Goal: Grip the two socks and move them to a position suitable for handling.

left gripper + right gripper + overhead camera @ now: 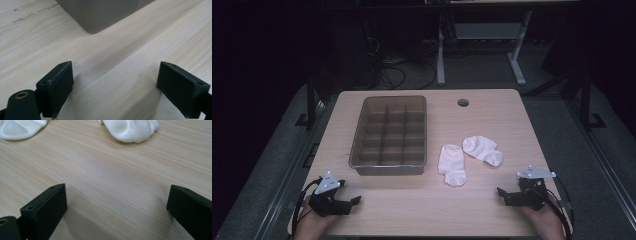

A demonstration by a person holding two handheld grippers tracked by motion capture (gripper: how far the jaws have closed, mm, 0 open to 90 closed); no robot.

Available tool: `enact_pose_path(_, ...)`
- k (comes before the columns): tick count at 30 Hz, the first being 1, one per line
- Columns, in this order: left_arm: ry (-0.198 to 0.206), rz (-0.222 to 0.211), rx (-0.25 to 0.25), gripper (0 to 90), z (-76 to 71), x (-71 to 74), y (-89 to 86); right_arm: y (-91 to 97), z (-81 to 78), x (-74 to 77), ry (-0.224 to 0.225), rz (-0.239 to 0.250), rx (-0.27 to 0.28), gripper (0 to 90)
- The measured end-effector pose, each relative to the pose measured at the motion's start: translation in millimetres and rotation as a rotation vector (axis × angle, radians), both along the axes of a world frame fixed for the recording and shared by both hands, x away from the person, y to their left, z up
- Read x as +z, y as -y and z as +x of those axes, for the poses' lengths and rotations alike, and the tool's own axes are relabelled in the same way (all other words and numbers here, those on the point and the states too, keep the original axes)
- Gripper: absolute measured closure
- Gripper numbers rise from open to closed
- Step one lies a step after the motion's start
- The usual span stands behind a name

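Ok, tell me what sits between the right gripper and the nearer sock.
Nothing: in the right gripper view, bare table runs from the open right gripper to the nearer sock.

I can read no text, label, brand, number or sign anywhere from here.
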State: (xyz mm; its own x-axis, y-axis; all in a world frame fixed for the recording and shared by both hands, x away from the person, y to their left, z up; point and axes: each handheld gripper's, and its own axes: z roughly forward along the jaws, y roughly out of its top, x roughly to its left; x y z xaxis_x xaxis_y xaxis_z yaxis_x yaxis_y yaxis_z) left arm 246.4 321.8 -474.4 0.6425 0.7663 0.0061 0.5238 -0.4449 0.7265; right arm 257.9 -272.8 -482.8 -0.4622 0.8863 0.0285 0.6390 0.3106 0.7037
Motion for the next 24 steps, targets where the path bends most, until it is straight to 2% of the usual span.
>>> enact_pose_path(16, 0.001, 0.003, -0.005, 13.3, 0.8, 0.0, 0.2, -0.1, -0.2, 0.1, 0.0, -0.001, -0.001, 3.2)
enact_pose_path(18, 0.0, 0.002, -0.004, 13.4, 0.3, 0.1, 0.1, -0.4, -0.9, 1.7, -0.005, -0.002, -0.003, 8.2)
enact_pose_path(19, 0.0, 0.003, -0.005, 13.4, 0.2, 0.1, 0.0, 0.1, -2.3, 4.4, -0.007, -0.007, -0.007, 15.1)
enact_pose_path(21, 0.001, -0.001, -0.002, 13.4, 0.0, -0.1, 0.2, 0.2, -2.5, 5.3, -0.012, -0.011, -0.008, 15.2)
enact_pose_path(23, 0.0, 0.002, -0.004, 13.4, 0.1, 0.1, -0.1, 1.4, -2.8, 7.9, -0.021, -0.011, -0.012, 22.6)
enact_pose_path(24, 0.0, 0.003, -0.004, 13.4, 0.1, 0.1, -0.1, 1.4, -2.8, 7.9, -0.021, -0.011, -0.012, 22.6)
